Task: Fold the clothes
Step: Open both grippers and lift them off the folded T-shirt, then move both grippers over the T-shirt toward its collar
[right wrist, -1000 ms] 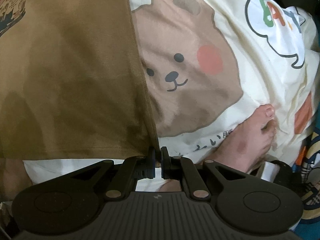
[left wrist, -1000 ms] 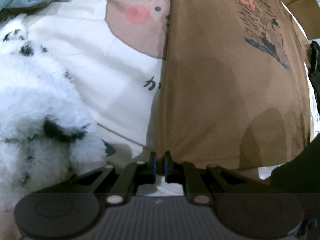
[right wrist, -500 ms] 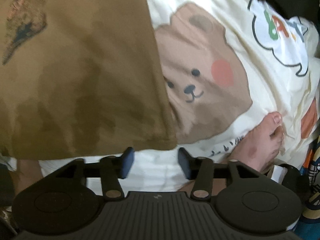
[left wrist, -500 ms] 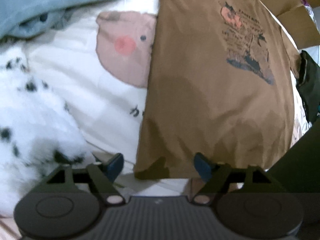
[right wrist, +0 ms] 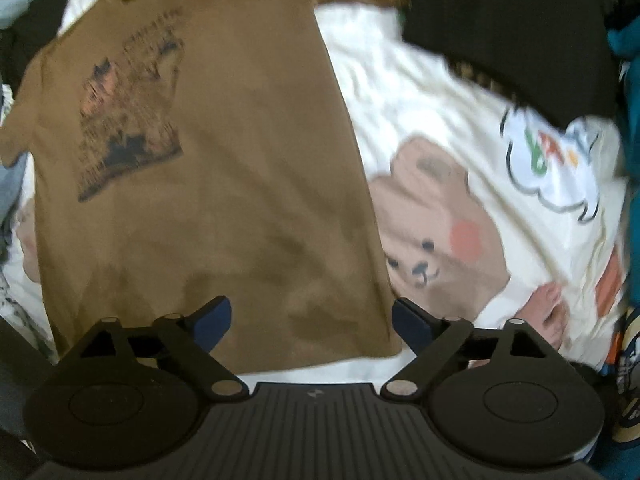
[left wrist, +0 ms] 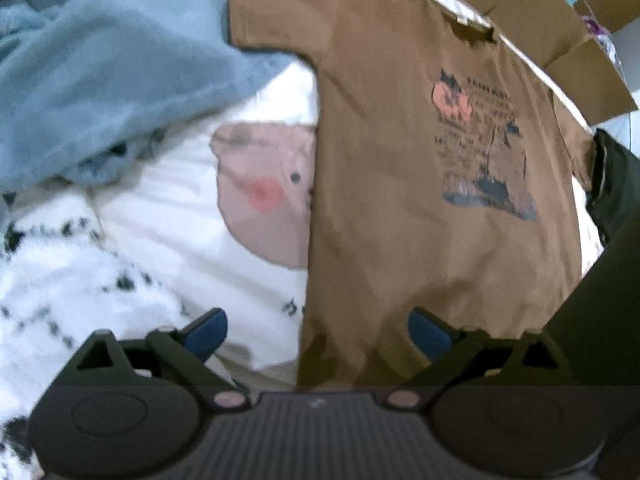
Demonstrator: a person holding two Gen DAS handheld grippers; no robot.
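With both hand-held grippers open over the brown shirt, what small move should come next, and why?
Probably bring the left hand-held gripper to the left sleeve and pinch it for a fold inward. The shirt lies flat, print up, on the bear sheet, the right hand-held gripper is open too, and nothing is folded yet.

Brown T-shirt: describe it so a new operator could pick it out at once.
Start from the cream bedsheet printed with cartoon bears. The brown T-shirt lies spread flat on it, front up, hem nearest both open grippers. Unlike the plain blue garment and black garment beside it, it carries a dark-and-pink chest print.
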